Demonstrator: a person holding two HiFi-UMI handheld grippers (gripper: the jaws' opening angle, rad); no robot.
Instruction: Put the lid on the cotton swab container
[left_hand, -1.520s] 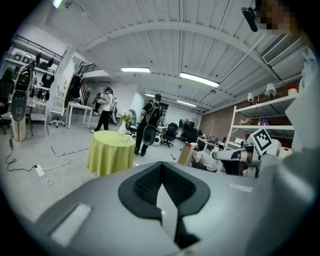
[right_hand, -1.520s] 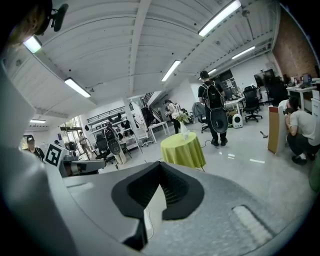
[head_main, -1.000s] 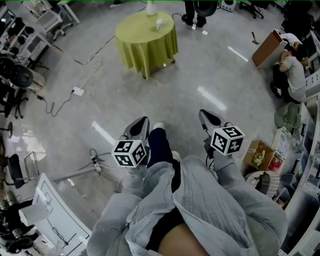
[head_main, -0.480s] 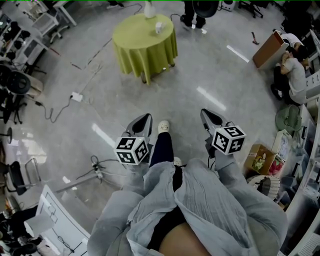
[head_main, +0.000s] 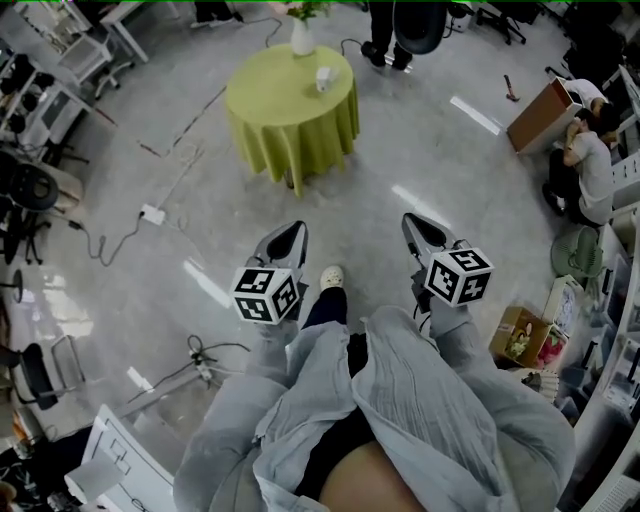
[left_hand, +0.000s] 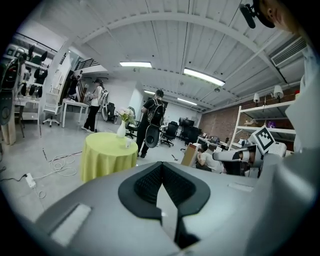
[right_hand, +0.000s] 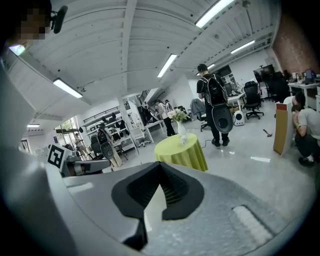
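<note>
A round table under a yellow-green cloth (head_main: 290, 95) stands a few steps ahead on the floor. On it are a white vase with flowers (head_main: 302, 38) and a small pale container (head_main: 323, 78), too small to make out its lid. My left gripper (head_main: 292, 233) and right gripper (head_main: 413, 222) are held out in front of my body, both shut and holding nothing. In the left gripper view the table (left_hand: 107, 155) lies beyond the closed jaws of the left gripper (left_hand: 161, 167). In the right gripper view the table (right_hand: 182, 152) shows past the right gripper (right_hand: 160, 167).
A person with a backpack (head_main: 385, 25) stands just behind the table. Another person (head_main: 590, 150) crouches by a cardboard board (head_main: 535, 95) at the right. Cables and a power strip (head_main: 150, 212) lie on the floor at left. Boxes (head_main: 520, 325) and shelves line the right side.
I have stepped towards the table; my foot has swung back under me and the vase shows more fully at the top. Both grippers stay shut and level.
</note>
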